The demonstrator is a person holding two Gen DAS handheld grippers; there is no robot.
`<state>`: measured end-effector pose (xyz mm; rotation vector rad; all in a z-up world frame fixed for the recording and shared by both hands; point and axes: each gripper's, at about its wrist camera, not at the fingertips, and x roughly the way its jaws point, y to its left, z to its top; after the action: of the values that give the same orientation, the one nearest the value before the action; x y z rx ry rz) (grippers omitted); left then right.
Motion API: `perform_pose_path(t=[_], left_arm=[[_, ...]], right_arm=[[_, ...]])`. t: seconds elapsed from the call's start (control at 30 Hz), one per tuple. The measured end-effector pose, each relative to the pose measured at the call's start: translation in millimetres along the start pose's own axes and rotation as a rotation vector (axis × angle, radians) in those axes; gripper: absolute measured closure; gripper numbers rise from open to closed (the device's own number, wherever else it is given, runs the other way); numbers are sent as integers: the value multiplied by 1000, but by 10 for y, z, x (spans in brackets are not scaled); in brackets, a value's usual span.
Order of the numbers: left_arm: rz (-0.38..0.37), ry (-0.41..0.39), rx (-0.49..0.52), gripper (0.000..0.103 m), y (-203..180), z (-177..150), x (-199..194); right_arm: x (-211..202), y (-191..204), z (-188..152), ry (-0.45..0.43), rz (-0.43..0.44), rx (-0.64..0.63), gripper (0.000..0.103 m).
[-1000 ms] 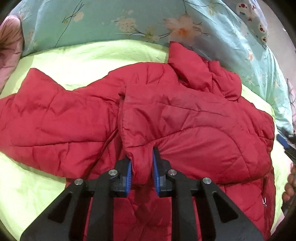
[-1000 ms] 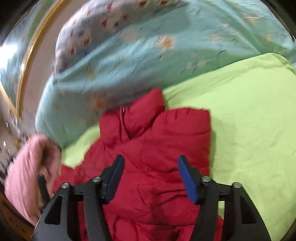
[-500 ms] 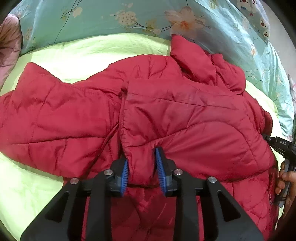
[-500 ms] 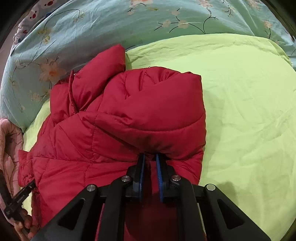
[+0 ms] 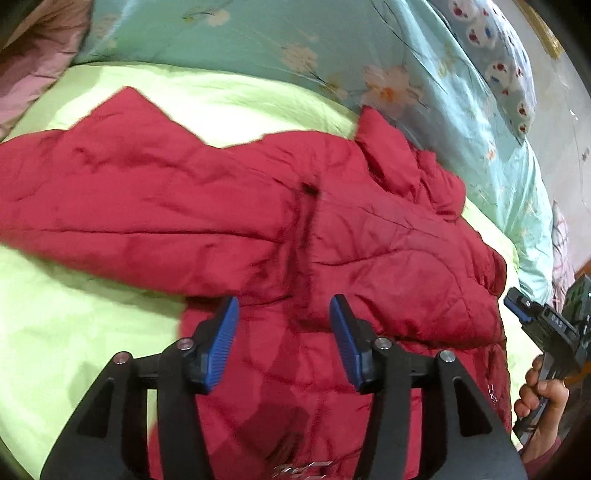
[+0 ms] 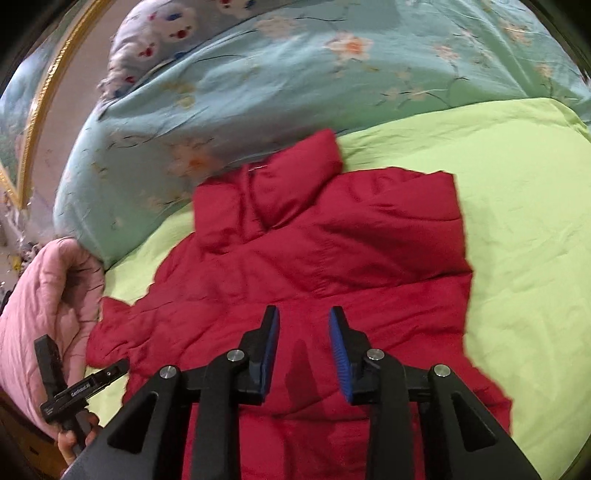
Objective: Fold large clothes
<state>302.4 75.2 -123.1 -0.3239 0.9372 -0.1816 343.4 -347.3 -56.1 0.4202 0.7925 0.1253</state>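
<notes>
Red quilted jacket (image 5: 258, 221) spread on lime-green sheet (image 5: 55, 332), collar (image 6: 295, 177) at far end against floral teal duvet (image 6: 258, 74). Sleeves folded in across the body. Left gripper (image 5: 284, 332) above near hem, jaws spread and opening, pinching nothing. Right gripper (image 6: 303, 347) likewise above near part, jaws apart and opening, clear of fabric. Pink quilted cloth (image 6: 44, 295) at left edge.

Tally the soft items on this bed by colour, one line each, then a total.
Red: 1, the puffer jacket
Lime green: 1, the sheet
Teal floral: 1, the duvet
Pink: 1, the quilted cloth
Pale blue with a red-and-white print: 1, the pillow
Total: 5
</notes>
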Motion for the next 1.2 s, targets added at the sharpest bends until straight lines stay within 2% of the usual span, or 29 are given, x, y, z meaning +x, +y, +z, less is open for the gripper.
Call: perform_pose_path(t=[0.33, 0.4, 0.47, 0.5, 0.67, 0.83, 1.07, 1.2], left_arm=[[43, -47, -121, 50, 557, -8, -248], [48, -54, -152, 45, 681, -7, -290], [50, -66, -192, 30, 814, -8, -339], [51, -74, -211, 29, 875, -1, -353], [75, -64, -317, 28, 1344, 58, -361], [61, -24, -414, 28, 1775, 108, -285], [124, -79, -512, 28, 2208, 241, -240], [161, -83, -551, 28, 2375, 321, -167]], right_arm=[[-3, 336, -104, 31, 37, -59, 57], [-12, 384, -125, 38, 45, -63, 52], [-37, 425, -145, 37, 49, -69, 51], [-46, 442, -152, 37, 49, -71, 51], [-100, 596, -188, 49, 68, -103, 50], [-133, 735, -208, 52, 100, -114, 46], [-154, 894, -264, 78, 136, -120, 46], [-233, 953, -298, 72, 151, -125, 45]])
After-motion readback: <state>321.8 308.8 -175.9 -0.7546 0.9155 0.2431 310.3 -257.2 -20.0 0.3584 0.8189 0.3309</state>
